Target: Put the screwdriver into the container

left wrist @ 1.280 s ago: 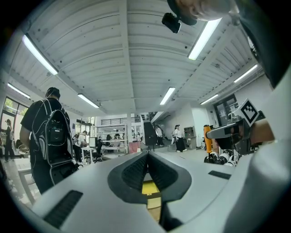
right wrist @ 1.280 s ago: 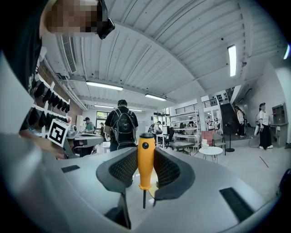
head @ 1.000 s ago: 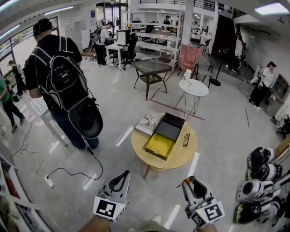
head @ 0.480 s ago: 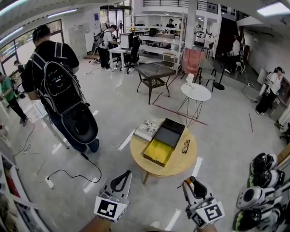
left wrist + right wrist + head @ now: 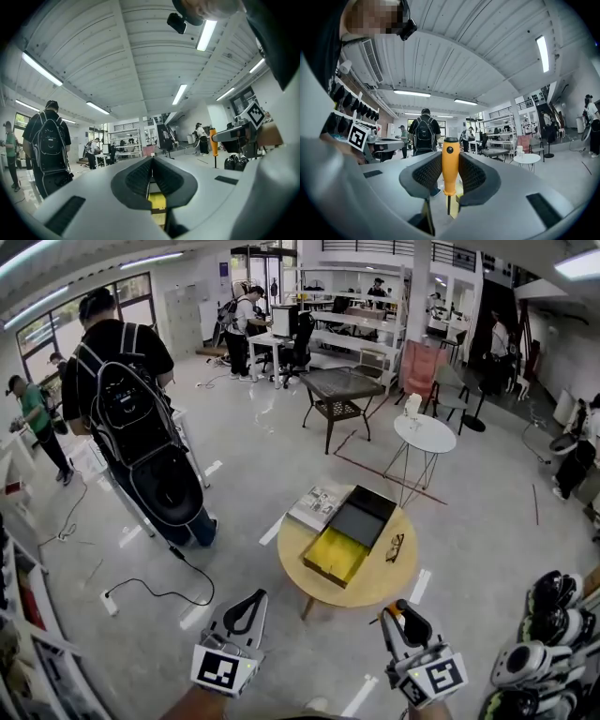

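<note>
A: Where's the screwdriver (image 5: 450, 163)?

B: Pinched in the right hand-held gripper (image 5: 403, 618), at the lower right of the head view. In the right gripper view its orange handle stands upright between the two ribbed pads, black cap on top, with the thin shaft pointing down below the jaws.

A: And the left hand-held gripper (image 5: 151, 174)?

B: Pressed together with nothing between the jaws. It sits at the lower middle of the head view, left of the other one, and both are over the floor.

A: The container (image 5: 335, 559)?

B: Centre of the head view, on a round wooden surface (image 5: 377, 579). It has a yellow open section nearest the camera and a black section behind it. It lies well apart from both grippers.

A: Anything else on that surface?

B: Glasses (image 5: 395, 547) just right of the container, and a magazine (image 5: 317, 505) at its upper left edge.

A: Who's nearby?

B: A person (image 5: 131, 404) with a black backpack stands at the upper left, back to the camera.
</note>
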Tool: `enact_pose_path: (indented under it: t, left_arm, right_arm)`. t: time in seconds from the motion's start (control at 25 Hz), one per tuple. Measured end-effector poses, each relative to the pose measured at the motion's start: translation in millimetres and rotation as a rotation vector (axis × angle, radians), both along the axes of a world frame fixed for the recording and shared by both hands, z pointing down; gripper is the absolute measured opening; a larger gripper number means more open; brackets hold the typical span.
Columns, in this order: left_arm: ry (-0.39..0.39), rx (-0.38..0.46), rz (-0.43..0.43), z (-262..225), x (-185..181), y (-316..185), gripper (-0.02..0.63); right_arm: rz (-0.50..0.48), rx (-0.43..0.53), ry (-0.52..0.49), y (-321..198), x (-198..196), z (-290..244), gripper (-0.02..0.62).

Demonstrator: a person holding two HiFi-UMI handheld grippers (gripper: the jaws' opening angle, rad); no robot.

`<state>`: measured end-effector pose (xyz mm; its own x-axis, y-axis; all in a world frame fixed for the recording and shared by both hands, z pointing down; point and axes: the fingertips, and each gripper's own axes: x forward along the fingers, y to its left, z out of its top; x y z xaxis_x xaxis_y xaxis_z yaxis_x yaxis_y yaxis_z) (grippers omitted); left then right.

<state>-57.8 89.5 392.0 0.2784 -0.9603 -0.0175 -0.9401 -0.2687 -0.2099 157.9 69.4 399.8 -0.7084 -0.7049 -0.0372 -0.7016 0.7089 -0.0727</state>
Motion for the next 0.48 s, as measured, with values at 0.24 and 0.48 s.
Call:
enact_pose_path:
  t: [0.24,0.48]
  left_arm:
    - [0.004,0.038,0.023,-6,4,25,0.017]
    - [0.012,0.025,-0.023,0,-10,17,0.017]
  right_arm:
    - [-0.036,-0.010,0.004,10,-6,4,0.123]
    - [-0.031,-0.007,0.013,7,-7,5,0.123]
